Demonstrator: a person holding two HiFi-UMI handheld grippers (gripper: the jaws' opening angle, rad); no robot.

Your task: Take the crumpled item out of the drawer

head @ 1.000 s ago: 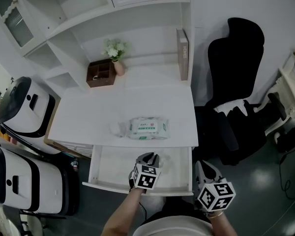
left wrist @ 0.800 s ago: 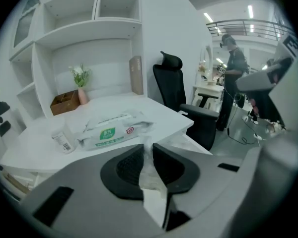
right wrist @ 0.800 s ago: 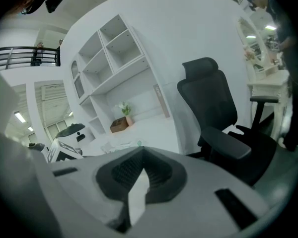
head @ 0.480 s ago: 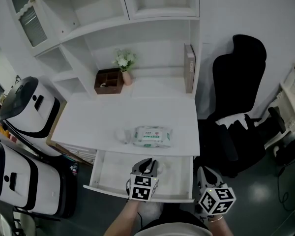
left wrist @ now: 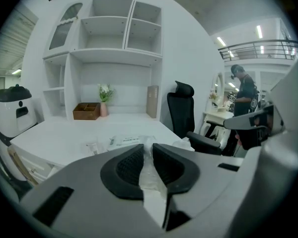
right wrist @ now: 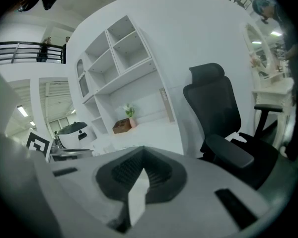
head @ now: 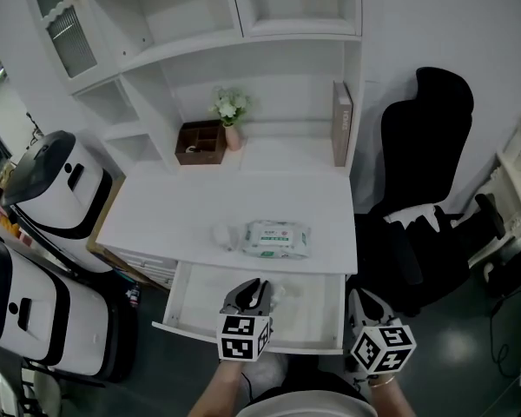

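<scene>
White crumpled item clamped in your left tool, held over drawer; right tool closed, empty, at drawer's corner; item mostly hidden between jaws.

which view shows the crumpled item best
The left gripper view: the crumpled item sits close up, pinched between the pads of the left tool. The head view shows only a small pale bit at the tool's tips over the drawer. The right gripper view doesn't show it.

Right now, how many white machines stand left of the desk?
2: one white machine beside the desk, the other nearer you. More may sit beyond the frame.
</scene>
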